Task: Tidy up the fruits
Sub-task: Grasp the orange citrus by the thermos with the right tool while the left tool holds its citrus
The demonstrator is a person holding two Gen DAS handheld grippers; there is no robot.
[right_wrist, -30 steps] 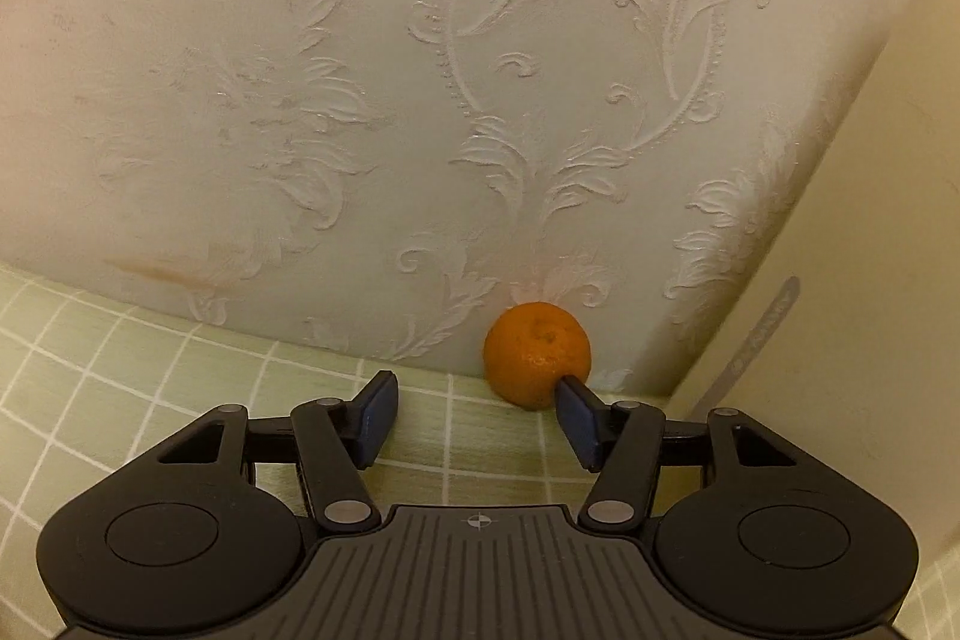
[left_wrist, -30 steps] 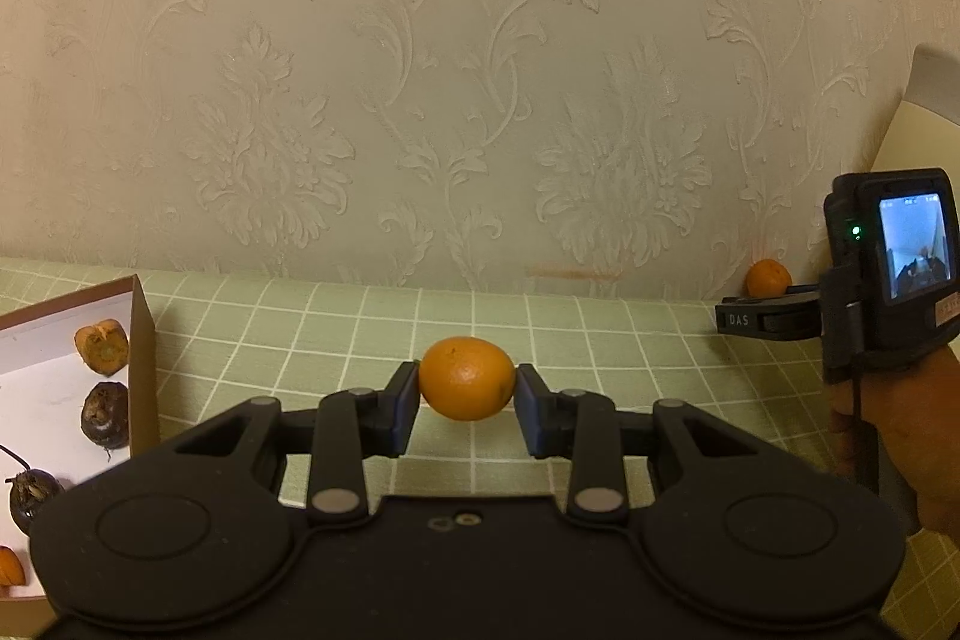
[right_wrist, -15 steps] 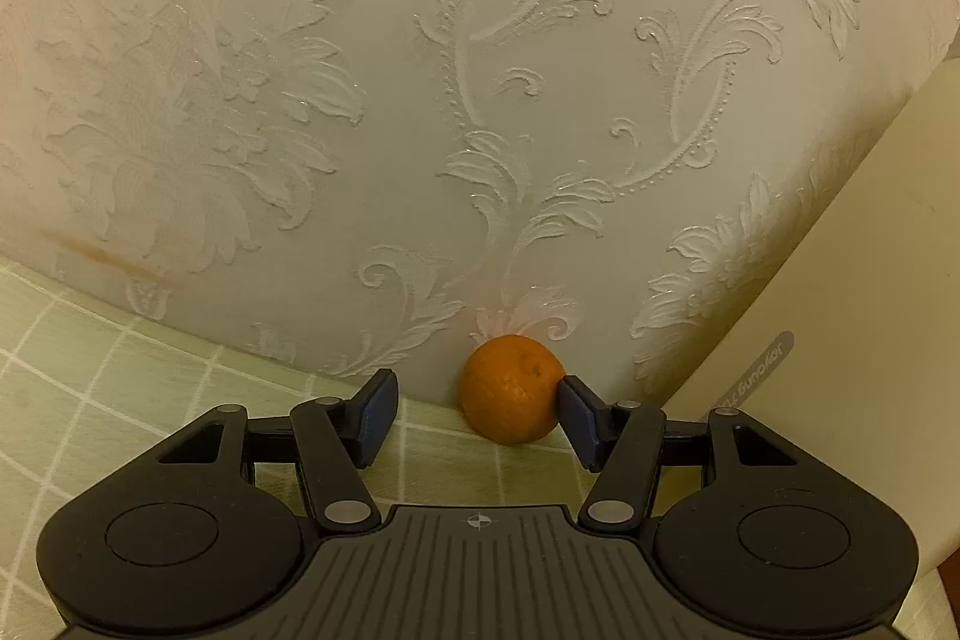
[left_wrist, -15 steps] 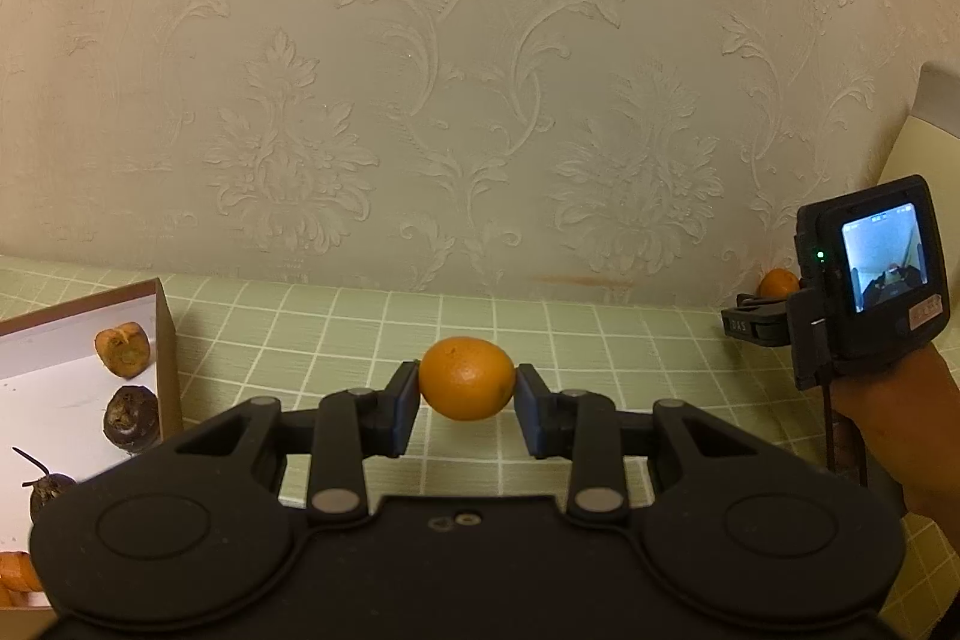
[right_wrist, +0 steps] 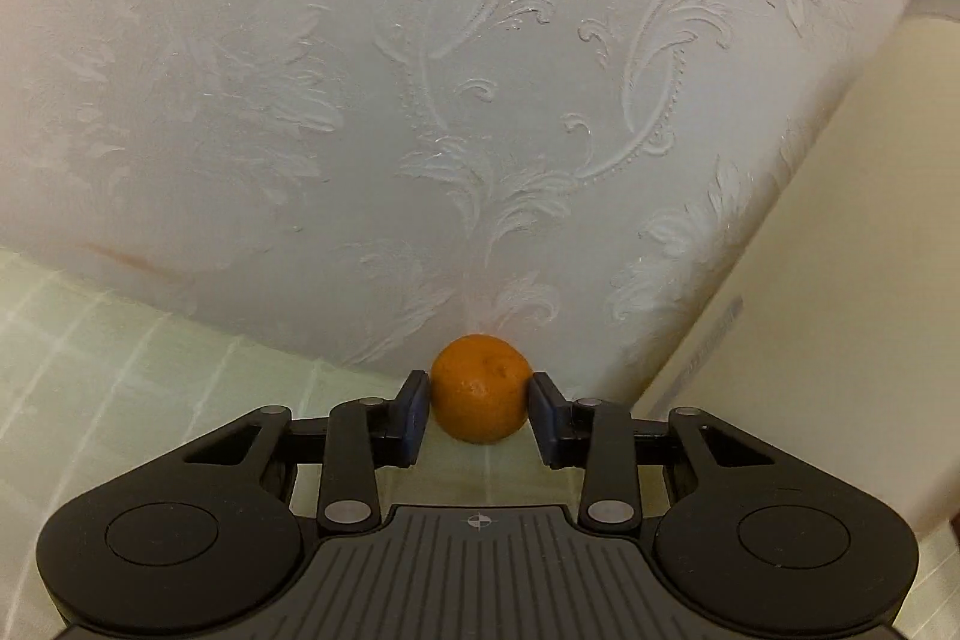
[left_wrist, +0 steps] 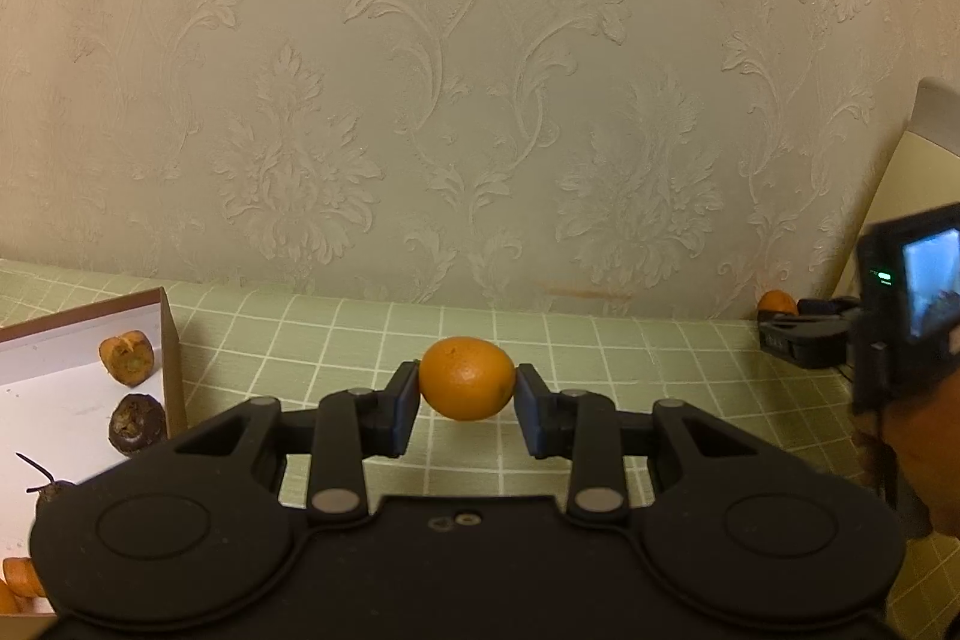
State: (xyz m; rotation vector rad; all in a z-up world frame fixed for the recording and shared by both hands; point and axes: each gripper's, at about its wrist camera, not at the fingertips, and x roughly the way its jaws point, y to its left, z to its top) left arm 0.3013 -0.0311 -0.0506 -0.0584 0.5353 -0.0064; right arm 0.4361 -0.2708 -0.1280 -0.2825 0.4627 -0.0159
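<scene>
Box (left_wrist: 171, 340) at the worktop's (left_wrist: 630, 358) left edge is cut off; four fruits show fully. Left gripper (left_wrist: 467, 388) clamps one orange (left_wrist: 467, 379). Right gripper (right_wrist: 480, 400) is closing on a second orange (right_wrist: 480, 388) at the back edge, pads touching.

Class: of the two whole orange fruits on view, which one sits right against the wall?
The orange between the right claw pads, closing on it at the wall's foot; the left claw holds the other mid-table.
</scene>
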